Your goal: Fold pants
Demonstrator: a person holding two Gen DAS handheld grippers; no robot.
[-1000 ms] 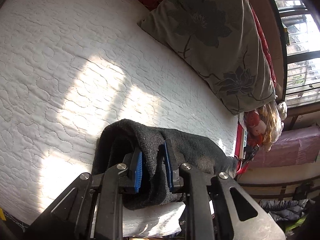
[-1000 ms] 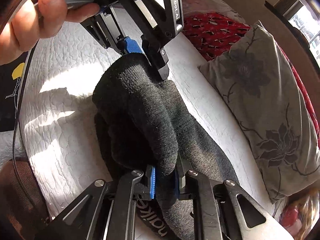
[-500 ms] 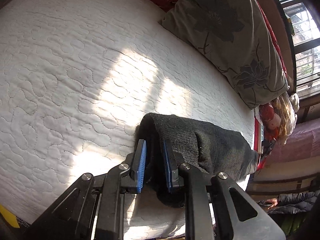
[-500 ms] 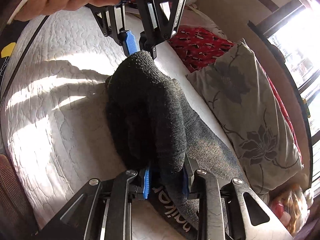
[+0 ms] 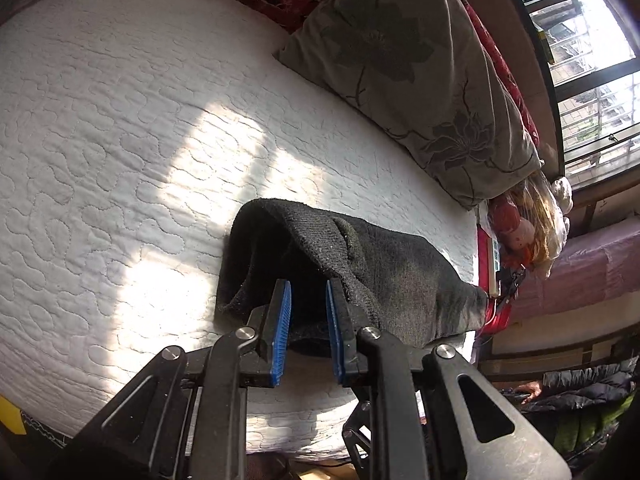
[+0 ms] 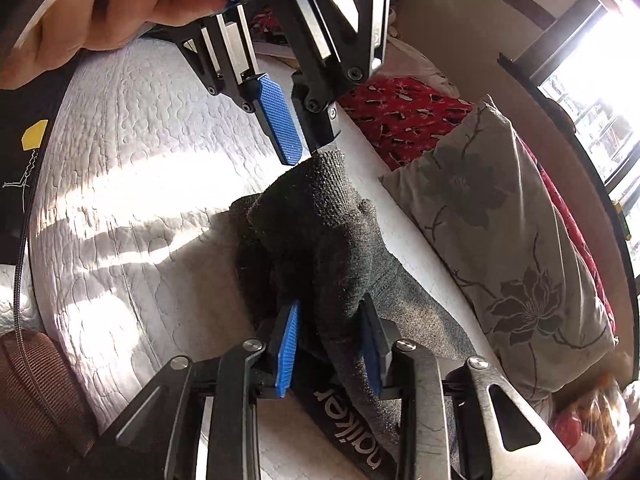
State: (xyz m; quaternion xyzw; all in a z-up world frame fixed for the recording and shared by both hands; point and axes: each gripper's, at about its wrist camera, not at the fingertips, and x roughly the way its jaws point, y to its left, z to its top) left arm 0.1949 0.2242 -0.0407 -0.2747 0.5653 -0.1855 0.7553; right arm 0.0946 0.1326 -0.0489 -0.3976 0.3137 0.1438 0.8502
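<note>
Both grippers stand with jaws apart over the pants: left gripper [image 5: 308,328] gaping just clear of the cloth, right gripper [image 6: 330,344] loosely straddling a fold. Dark pants [image 6: 320,240] lie bunched on the white mattress [image 5: 120,120], pillow [image 5: 420,80] at two o'clock.

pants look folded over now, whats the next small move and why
Probably draw both grippers back clear of the cloth. The dark knit pants lie doubled on the white quilted bed. The left gripper is open, just above the fold's peak. The right gripper also looks open, with cloth loose between its blue pads, so lifting now would risk undoing the fold.
</note>
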